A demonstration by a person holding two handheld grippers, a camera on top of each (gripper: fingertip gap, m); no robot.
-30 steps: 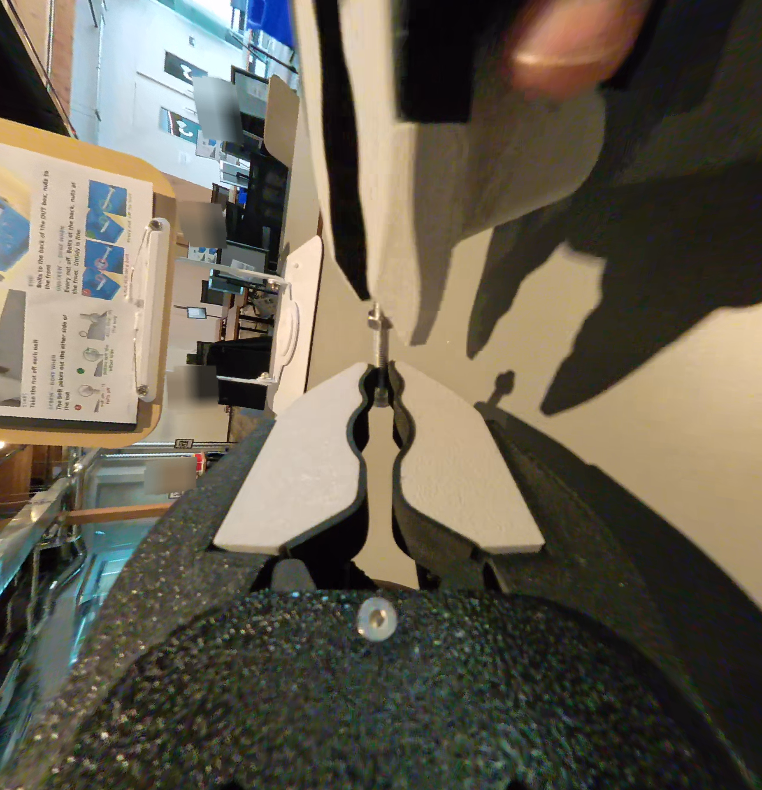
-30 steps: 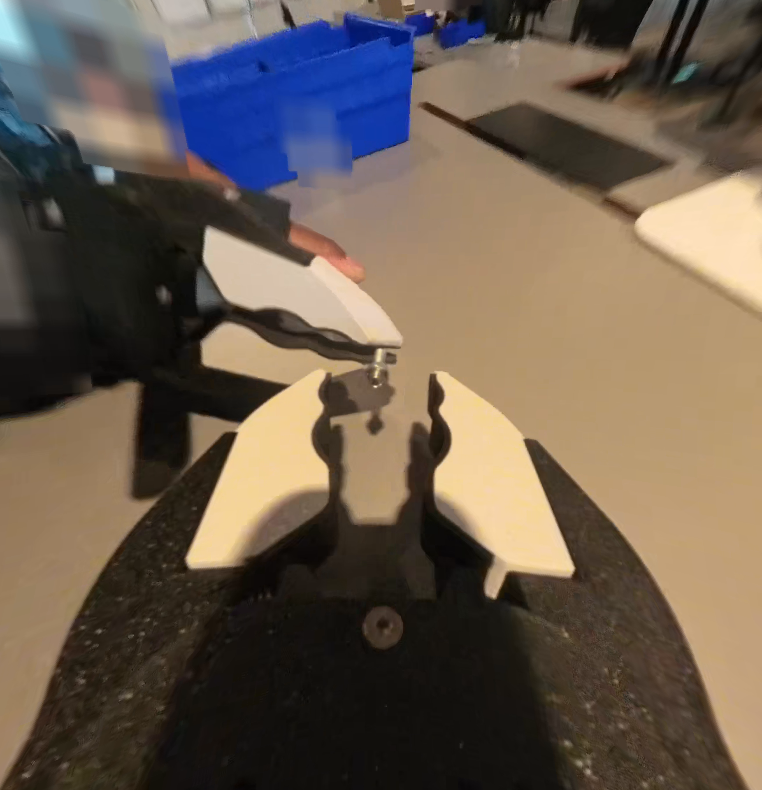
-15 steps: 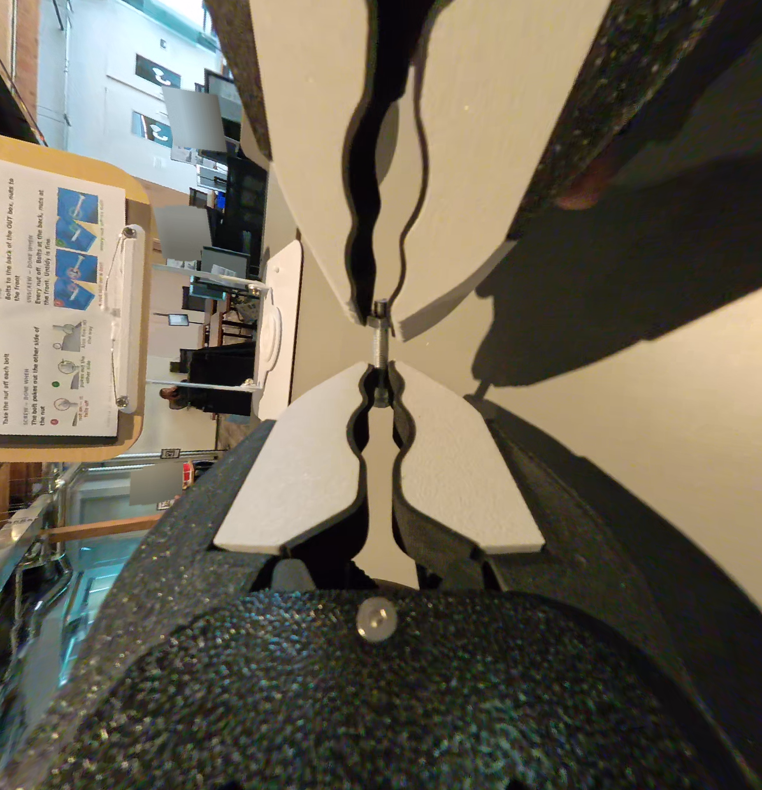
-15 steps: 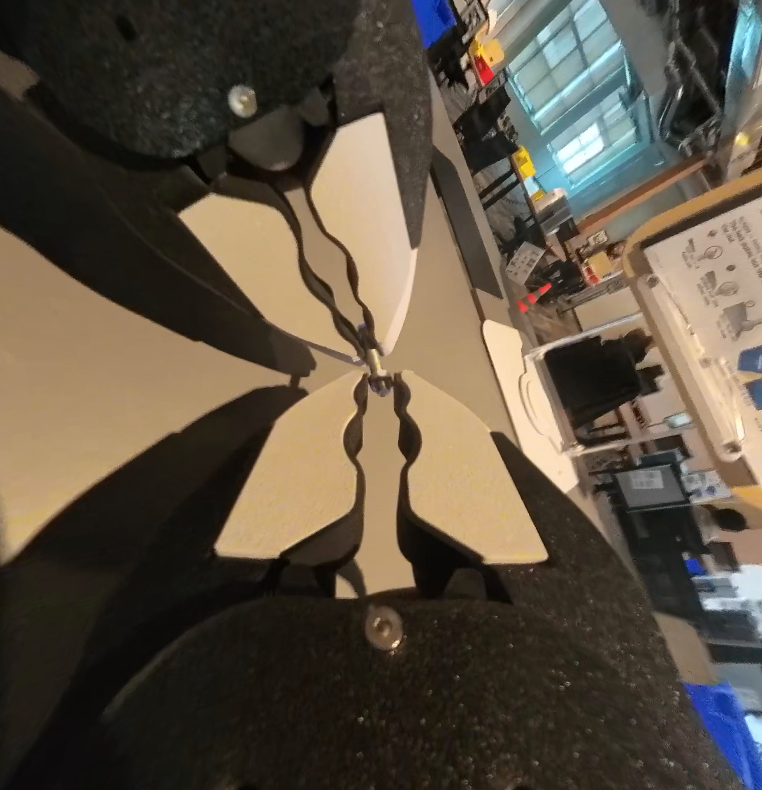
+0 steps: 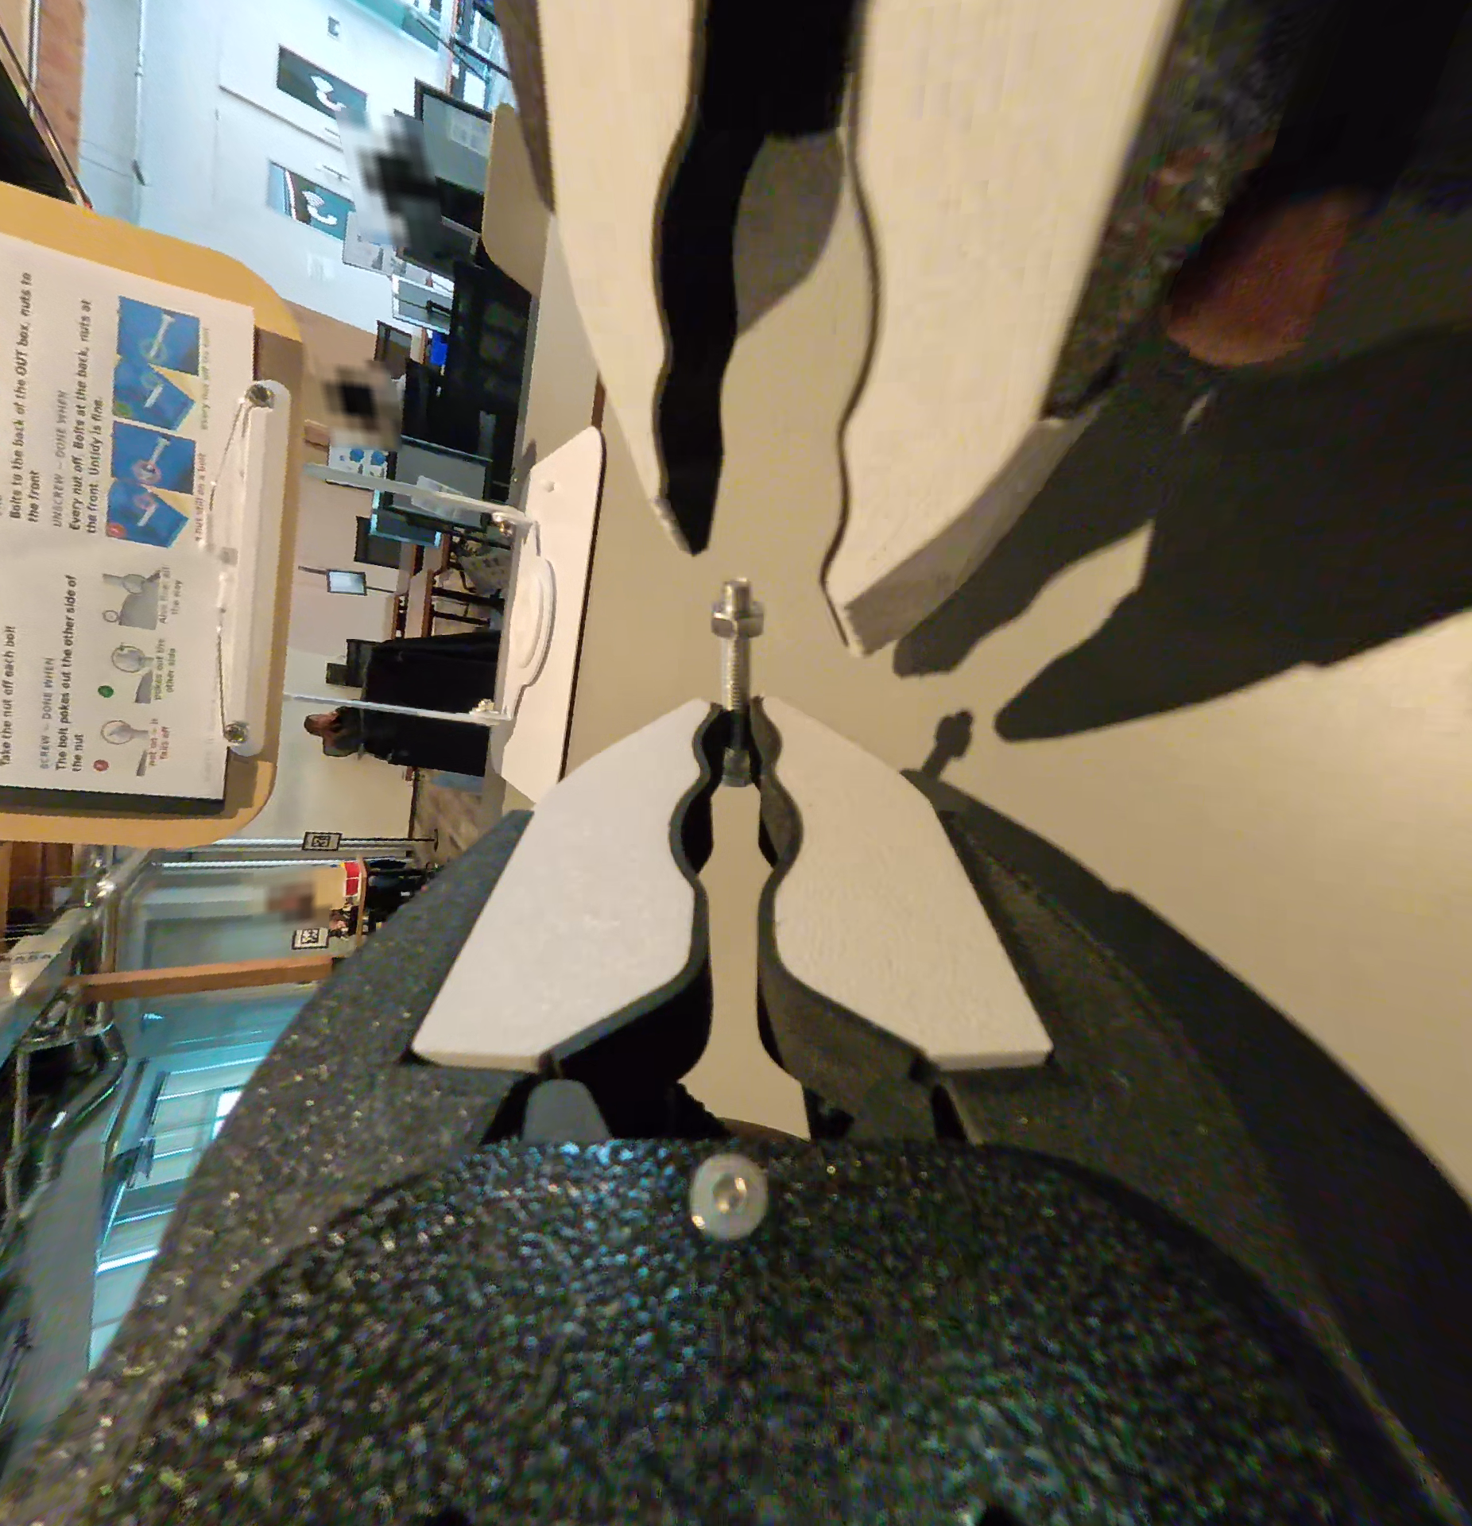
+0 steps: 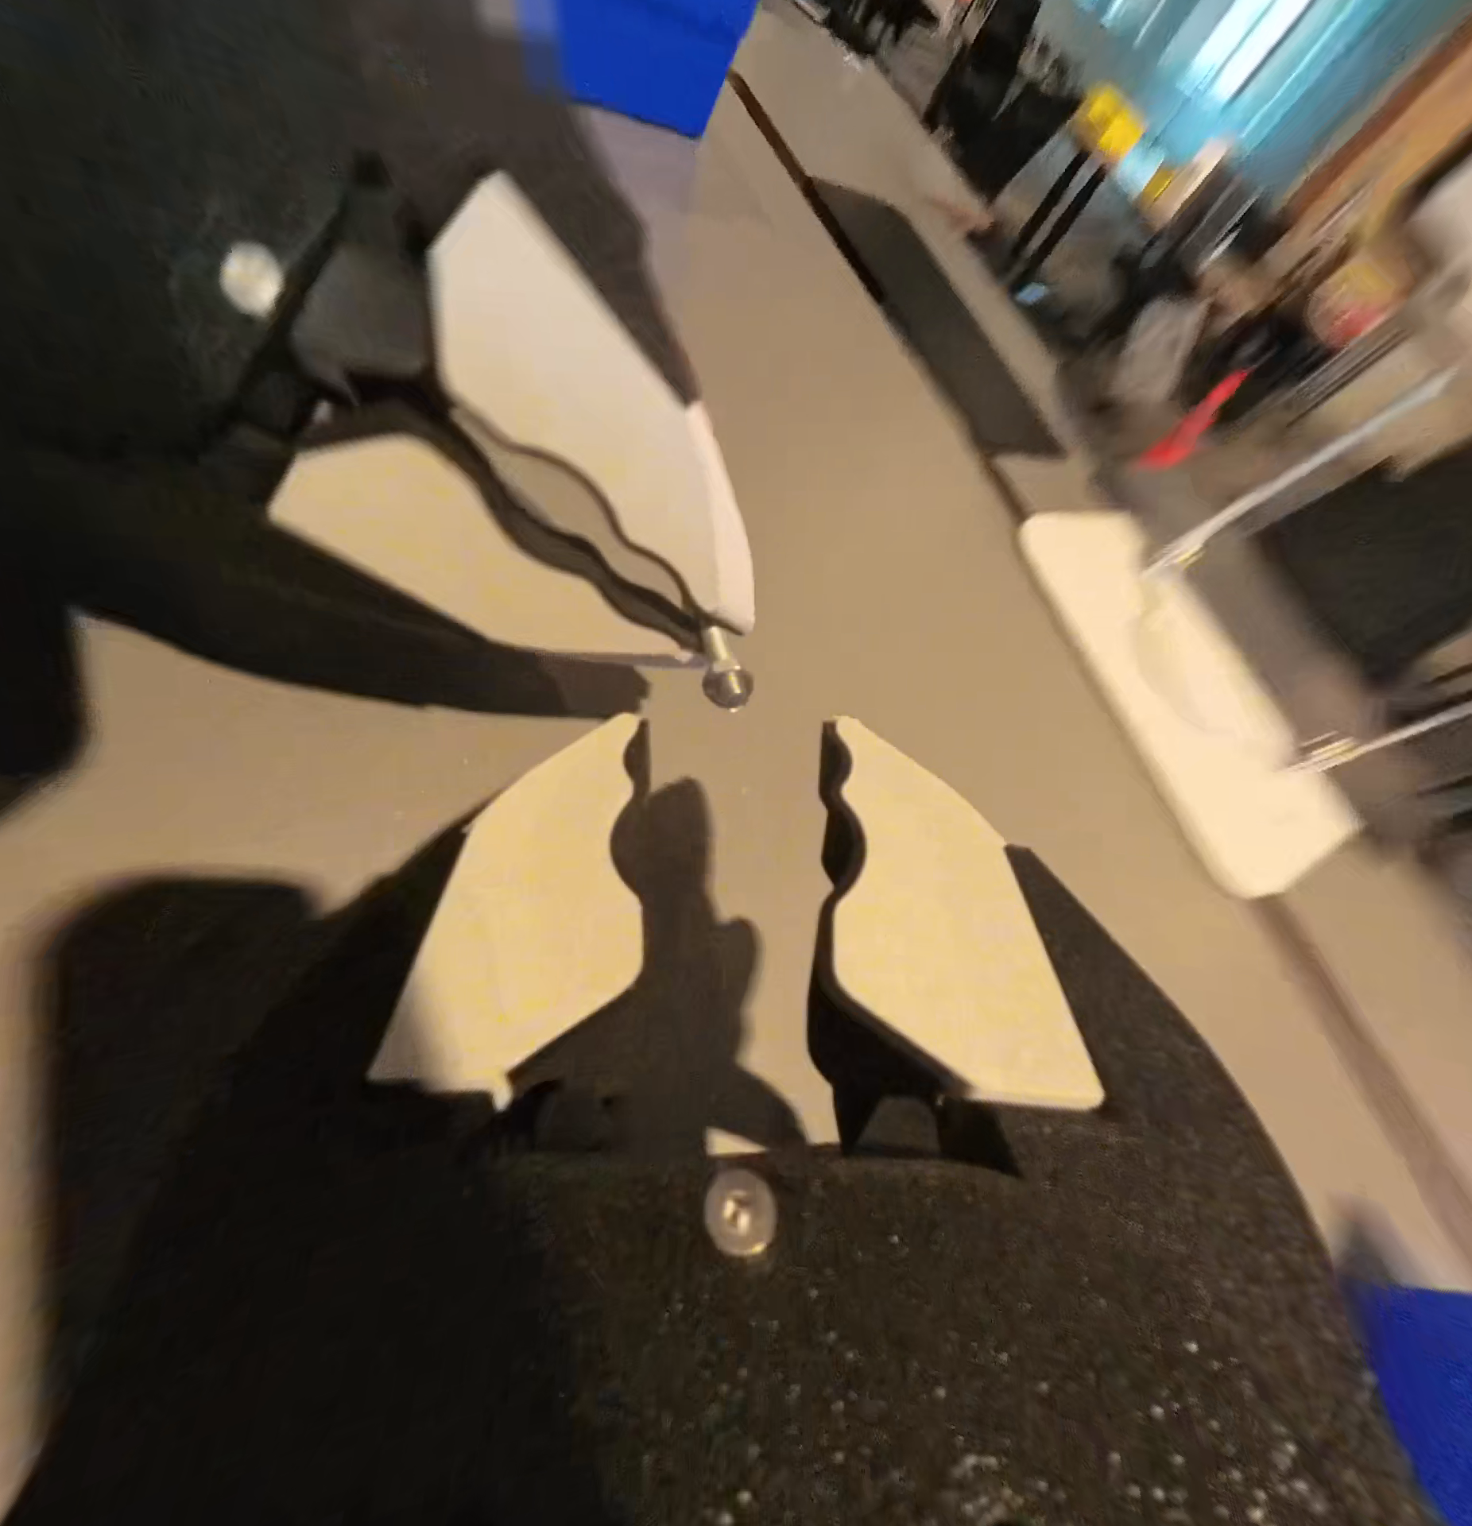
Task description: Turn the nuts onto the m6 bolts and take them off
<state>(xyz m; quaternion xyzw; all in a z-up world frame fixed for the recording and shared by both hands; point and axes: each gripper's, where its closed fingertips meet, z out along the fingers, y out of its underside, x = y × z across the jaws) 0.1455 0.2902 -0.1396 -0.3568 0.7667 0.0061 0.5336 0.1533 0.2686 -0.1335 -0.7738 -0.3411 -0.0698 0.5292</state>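
My left gripper (image 5: 737,743) is shut on the head end of a silver bolt (image 5: 733,669), which sticks out forward from its tips. A silver nut (image 5: 737,613) sits on the thread near the bolt's free end. My right gripper (image 6: 733,727) is open and empty; in the left wrist view it (image 5: 766,570) faces me from above, its tips just off the nut. In the right wrist view the left gripper (image 6: 708,636) comes in from the upper left with the bolt (image 6: 720,665) and nut (image 6: 726,685) pointing at my open jaws.
Both grippers hang over a beige table (image 5: 1212,826). A white board (image 5: 551,611) with a clear stand lies on it, also in the right wrist view (image 6: 1170,710). An instruction sheet on a wooden panel (image 5: 122,528) stands at the left. Blue bins (image 6: 650,58) stand farther off.
My right gripper was shut on the nut half a second ago; it has opened and drawn back a little, leaving the nut on the bolt. The left gripper still holds the bolt.
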